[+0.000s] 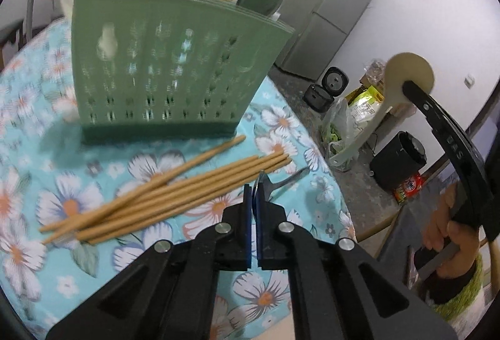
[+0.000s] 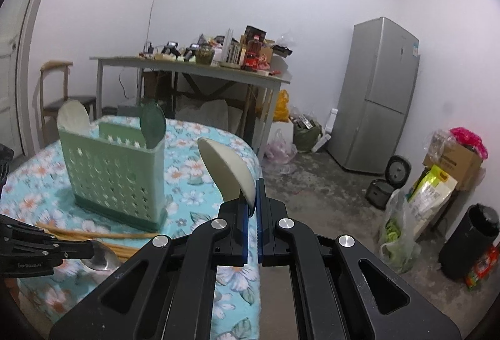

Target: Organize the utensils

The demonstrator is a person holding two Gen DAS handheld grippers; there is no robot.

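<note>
Left gripper [image 1: 257,183] clamped on metal spoon [image 2: 101,255], right gripper [image 2: 253,199] clamped on cream spoon [image 2: 226,166], probably for dropping into green holder [image 2: 115,171].

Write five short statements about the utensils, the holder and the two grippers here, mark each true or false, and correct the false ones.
1. The right gripper holds a cream rice paddle. True.
2. The left gripper is empty. False: it is shut on a metal spoon.
3. The chopsticks stand in the green holder. False: they lie on the floral tablecloth in front of it.
4. A dark green paddle sticks up out of the holder. True.
5. The holder lies on its side. False: it stands upright.
</note>
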